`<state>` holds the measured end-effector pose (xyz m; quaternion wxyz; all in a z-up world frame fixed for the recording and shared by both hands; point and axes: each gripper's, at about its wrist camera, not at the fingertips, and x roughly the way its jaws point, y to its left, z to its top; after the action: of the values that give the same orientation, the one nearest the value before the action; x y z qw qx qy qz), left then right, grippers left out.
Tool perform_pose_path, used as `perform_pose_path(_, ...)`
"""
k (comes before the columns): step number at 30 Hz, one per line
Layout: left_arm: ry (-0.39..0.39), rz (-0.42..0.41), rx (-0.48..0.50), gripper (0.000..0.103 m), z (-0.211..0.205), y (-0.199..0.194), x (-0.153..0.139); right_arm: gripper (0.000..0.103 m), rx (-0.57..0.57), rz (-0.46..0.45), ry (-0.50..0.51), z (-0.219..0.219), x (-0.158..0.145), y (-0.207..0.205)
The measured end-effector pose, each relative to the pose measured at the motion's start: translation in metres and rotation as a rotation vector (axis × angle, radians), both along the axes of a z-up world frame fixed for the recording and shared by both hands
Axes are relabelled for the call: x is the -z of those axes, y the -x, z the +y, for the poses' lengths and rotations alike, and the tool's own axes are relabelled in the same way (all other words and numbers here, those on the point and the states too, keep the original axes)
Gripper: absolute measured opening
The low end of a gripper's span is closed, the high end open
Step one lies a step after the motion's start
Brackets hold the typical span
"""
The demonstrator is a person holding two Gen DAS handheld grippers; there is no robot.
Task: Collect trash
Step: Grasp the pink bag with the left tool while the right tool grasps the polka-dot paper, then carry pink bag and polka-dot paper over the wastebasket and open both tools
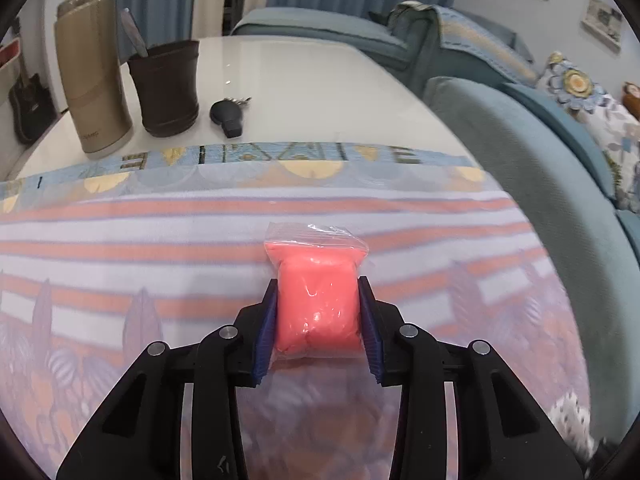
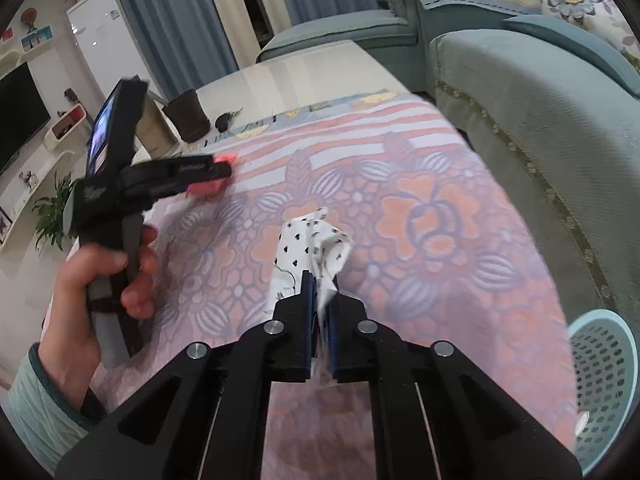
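A: Trash, item one: pink bag (image 1: 318,300), clamped between the left gripper (image 1: 319,312) pads at its waist; sealed top free at 12 o'clock; it appears lifted just above the cloth (image 1: 160,240), though contact cannot be ruled out.

B: Item two?

A: Spotted paper (image 2: 312,244), pinched in the right gripper (image 2: 320,300), jaws nearly closed on its lower edge; the crumpled bulk stands up at 12 o'clock.

B: Destination?

A: Likely the basket (image 2: 600,368), at 4 o'clock in the right view, off the table edge; both holds look made for carrying there; thin paper may slip.

B: Other items?

A: Flask (image 1: 92,80), cup (image 1: 166,88), keys (image 1: 228,114) at 11 o'clock; seemingly not trash.
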<state>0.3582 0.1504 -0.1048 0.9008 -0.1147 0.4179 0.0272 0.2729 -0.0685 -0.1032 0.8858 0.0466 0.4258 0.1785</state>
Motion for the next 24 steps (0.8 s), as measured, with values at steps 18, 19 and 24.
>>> perform_pose_path(18, 0.115, -0.263, 0.318, 0.035, -0.152, 0.133, -0.131, 0.003, 0.249, -0.181, -0.027, -0.137, -0.100, 0.094)
perform_pose_path(19, 0.117, -0.269, 0.341, 0.035, -0.164, 0.137, -0.135, 0.003, 0.277, -0.190, -0.023, -0.152, -0.104, 0.100)
perform_pose_path(24, 0.131, -0.275, 0.453, 0.035, -0.234, 0.155, -0.144, 0.003, 0.393, -0.200, -0.018, -0.209, -0.112, 0.125)
